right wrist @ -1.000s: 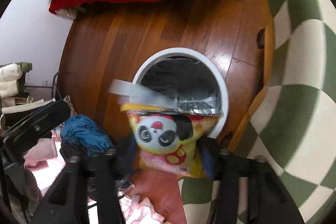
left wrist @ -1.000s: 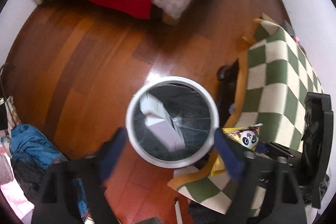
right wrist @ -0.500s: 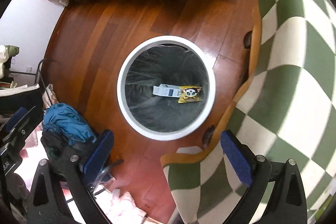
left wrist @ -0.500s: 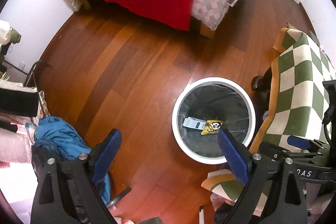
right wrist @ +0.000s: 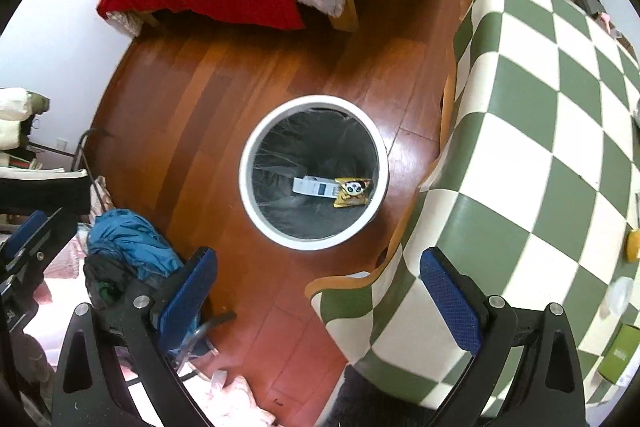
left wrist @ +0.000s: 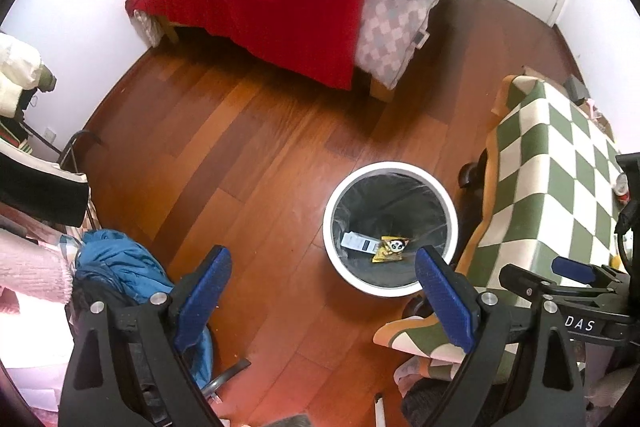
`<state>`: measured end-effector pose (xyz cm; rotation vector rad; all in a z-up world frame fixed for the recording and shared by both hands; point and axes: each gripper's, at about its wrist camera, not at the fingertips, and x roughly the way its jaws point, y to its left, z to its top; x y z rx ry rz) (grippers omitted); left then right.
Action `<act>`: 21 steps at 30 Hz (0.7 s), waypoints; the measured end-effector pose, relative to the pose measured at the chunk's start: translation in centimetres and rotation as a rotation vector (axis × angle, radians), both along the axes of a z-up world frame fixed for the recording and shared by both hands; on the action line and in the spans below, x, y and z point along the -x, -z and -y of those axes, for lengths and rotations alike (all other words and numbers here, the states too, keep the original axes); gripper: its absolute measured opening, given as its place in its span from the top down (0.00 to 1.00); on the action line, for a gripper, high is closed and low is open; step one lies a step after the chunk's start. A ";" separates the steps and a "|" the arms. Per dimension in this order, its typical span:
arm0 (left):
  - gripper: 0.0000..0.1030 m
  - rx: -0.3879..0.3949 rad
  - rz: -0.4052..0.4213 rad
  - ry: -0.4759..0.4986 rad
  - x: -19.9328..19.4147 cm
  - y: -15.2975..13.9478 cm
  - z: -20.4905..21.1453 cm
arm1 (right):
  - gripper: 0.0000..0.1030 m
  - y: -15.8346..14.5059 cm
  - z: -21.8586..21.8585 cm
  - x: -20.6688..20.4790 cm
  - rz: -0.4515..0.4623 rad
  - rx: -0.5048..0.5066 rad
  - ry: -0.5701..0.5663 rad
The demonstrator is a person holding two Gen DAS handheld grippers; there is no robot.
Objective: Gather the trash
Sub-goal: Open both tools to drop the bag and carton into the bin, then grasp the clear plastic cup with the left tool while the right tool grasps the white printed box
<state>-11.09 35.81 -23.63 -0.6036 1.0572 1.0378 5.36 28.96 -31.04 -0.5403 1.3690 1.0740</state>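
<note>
The right claw (right wrist: 316,287) is held high over the floor, tilted down, its blue pads (right wrist: 450,303) spread wide with nothing between them. The left claw (left wrist: 324,287) is likewise spread and empty, held at similar height. Below them, a white bin (right wrist: 256,215) is seen on the wooden floor (right wrist: 200,99), just beside the checked tablecloth (right wrist: 540,115). Inside it, a yellow snack bag (right wrist: 352,191) and a white carton (right wrist: 314,187) are lying side by side, touching.
</note>
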 end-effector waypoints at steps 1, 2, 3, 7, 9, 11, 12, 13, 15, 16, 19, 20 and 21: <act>0.09 -0.012 0.009 0.002 0.2 -0.8 0.5 | 0.01 -0.8 0.5 0.1 0.002 -0.014 0.000; 0.09 -0.021 0.015 0.004 0.3 -1.4 0.8 | 0.01 -1.7 1.0 0.2 0.001 -0.032 0.001; 0.09 -0.028 0.018 0.004 0.3 -1.8 1.1 | 0.01 -2.7 1.6 0.2 0.001 -0.049 0.005; 0.09 -0.072 0.047 0.014 0.7 -4.5 3.0 | 0.01 -6.7 3.9 0.4 -0.002 -0.133 0.020; 0.09 -0.097 0.056 0.017 0.7 -5.6 3.9 | 0.01 -8.7 5.3 0.1 -0.015 -0.181 0.038; 0.09 -0.122 0.052 0.012 0.5 -7.0 5.0 | 0.01 -10.6 7.0 -0.4 -0.023 -0.221 0.064; 0.09 -0.133 0.052 0.012 0.4 -7.7 5.5 | 0.01 -11.5 8.1 -0.8 -0.033 -0.240 0.083; 0.09 -0.151 0.051 0.015 0.2 -8.4 6.2 | 0.01 -12.4 9.5 -1.5 -0.041 -0.261 0.108; 0.09 -0.179 0.056 0.031 -0.4 -9.3 7.5 | 0.01 -13.5 11.9 -2.8 -0.046 -0.278 0.153; 0.09 -0.192 0.063 0.049 -1.0 -9.6 8.3 | 0.01 -13.7 13.2 -3.5 -0.041 -0.281 0.176; 0.09 -0.184 0.068 0.105 -3.4 -9.1 10.5 | 0.01 -13.1 18.3 -6.9 -0.010 -0.229 0.268; 0.09 -0.172 0.067 0.129 -4.6 -8.4 11.3 | 0.01 -12.6 20.0 -8.1 0.011 -0.201 0.301; 0.09 -0.163 0.065 0.141 -5.3 -7.9 11.9 | 0.01 -12.1 21.5 -9.2 0.031 -0.177 0.328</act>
